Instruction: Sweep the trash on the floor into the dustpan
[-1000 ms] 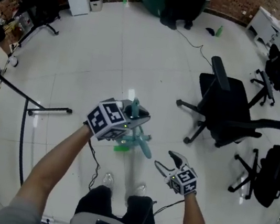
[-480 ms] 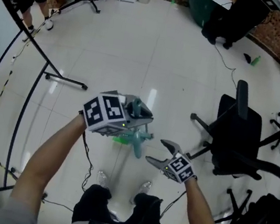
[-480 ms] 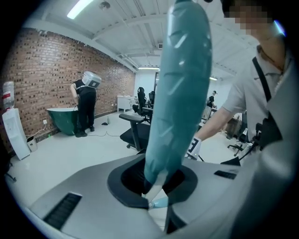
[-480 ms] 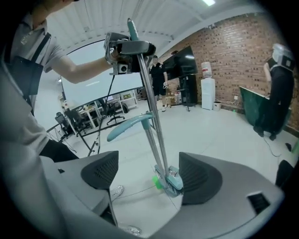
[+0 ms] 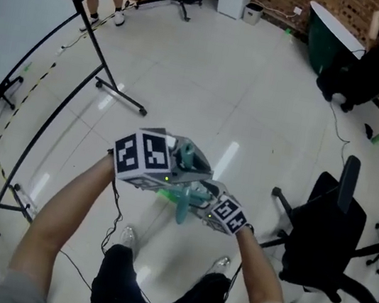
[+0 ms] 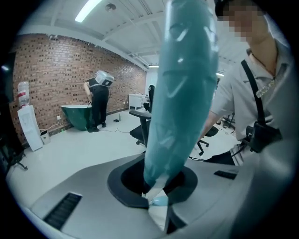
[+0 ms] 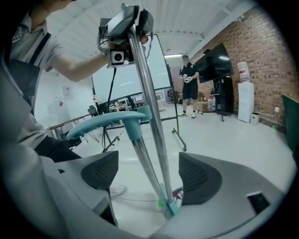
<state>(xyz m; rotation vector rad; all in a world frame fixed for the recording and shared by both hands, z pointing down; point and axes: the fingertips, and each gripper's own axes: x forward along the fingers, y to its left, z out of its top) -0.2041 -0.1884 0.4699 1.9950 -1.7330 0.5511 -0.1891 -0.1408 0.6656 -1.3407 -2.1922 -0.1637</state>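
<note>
Now clamping teal handle (image 6: 182,93) with left gripper (image 6: 159,205), just opening right gripper (image 7: 145,175) wide astride two poles (image 7: 150,116) above dustpan (image 7: 167,205), contents unclear.

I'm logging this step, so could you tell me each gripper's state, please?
Left tongs: closed on the teal handle.
Right tongs: open, just been opening, two poles between them, ungripped.

L gripper (image 6: 156,201): jaws at 6 o'clock, clamped on thin end of teal handle (image 6: 182,93).
Handle: ran from jaws up to 12–1 o'clock, leaning right, filled centre.
3 o'clock: person's grey shirt (image 6: 275,116) w/ dark strap (image 6: 252,88).
9–10 o'clock: brick wall (image 6: 56,70); water dispenser (image 6: 29,126) at 9.
Mid-left: person in black (image 6: 98,102) beside green tub (image 6: 79,116); office chair (image 6: 141,123) just left of handle.
11 o'clock: ceiling light (image 6: 88,9).
</note>
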